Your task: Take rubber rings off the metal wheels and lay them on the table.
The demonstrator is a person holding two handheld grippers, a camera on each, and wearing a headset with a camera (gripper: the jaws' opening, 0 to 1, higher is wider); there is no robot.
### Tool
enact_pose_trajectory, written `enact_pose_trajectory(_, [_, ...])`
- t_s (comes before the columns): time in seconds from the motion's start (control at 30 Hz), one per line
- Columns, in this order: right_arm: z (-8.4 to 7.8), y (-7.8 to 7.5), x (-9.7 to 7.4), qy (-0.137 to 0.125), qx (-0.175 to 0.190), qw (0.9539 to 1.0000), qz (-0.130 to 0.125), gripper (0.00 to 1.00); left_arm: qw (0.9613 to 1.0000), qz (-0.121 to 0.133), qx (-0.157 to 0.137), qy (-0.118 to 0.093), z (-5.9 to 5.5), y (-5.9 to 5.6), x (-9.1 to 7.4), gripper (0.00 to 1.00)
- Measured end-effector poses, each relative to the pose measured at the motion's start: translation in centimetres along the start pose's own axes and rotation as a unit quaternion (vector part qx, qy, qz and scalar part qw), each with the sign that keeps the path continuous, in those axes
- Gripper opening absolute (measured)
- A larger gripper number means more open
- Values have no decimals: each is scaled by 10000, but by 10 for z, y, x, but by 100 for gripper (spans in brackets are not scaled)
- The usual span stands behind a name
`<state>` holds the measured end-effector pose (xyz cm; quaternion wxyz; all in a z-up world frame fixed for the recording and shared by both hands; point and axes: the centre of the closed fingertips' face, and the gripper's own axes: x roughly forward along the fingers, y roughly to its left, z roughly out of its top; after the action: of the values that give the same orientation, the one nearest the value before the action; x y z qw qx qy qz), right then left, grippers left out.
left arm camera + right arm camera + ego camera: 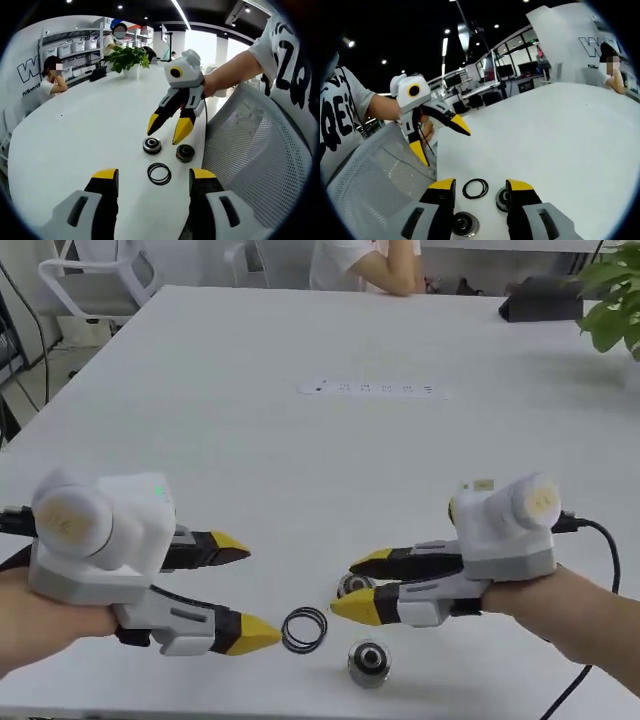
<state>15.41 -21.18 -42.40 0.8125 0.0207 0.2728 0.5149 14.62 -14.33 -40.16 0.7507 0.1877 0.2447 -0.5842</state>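
Observation:
Two black rubber rings [304, 629] lie stacked flat on the white table [300, 460], between my two grippers. One metal wheel [369, 661] stands just right of them near the table's front edge. A second wheel [352, 586] sits partly hidden between the jaws of my right gripper [345, 585], which is open and holds nothing. My left gripper [255, 590] is open and empty, left of the rings. Seen from the left gripper [153, 176], the rings [159, 173] lie ahead of its tips, both wheels [152, 145] [185, 153] beyond. From the right gripper [481, 186], the rings [475, 188] lie just ahead.
A white power strip [370, 389] lies mid-table. A person [375, 265] sits at the far side, next to a dark object [540, 300] and a green plant [610, 300]. A mesh chair back [250, 150] stands close behind the front edge.

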Motion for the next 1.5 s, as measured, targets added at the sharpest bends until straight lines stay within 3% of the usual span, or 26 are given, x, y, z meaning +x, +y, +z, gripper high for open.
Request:
enact_pose_trajectory(0.37, [-6,-15,-17,10,-60,9995,-303,38,9999,-71,74,-18,10,2,14,53])
enact_pose_trajectory(0.83, [-26,-32,-25,317,-297,9972,-613,36,9999,-126,30,-40,18,12,33,49])
enact_pose_trajectory(1.07, [-33,-37,-26,438,-365,9960,-694,34,9999,-120,60,30,16,18,43,45])
enact_pose_trajectory(1.5, [-41,-39,-18,580,-485,9948,-685,30,9996,-248,41,90,15,17,62,41])
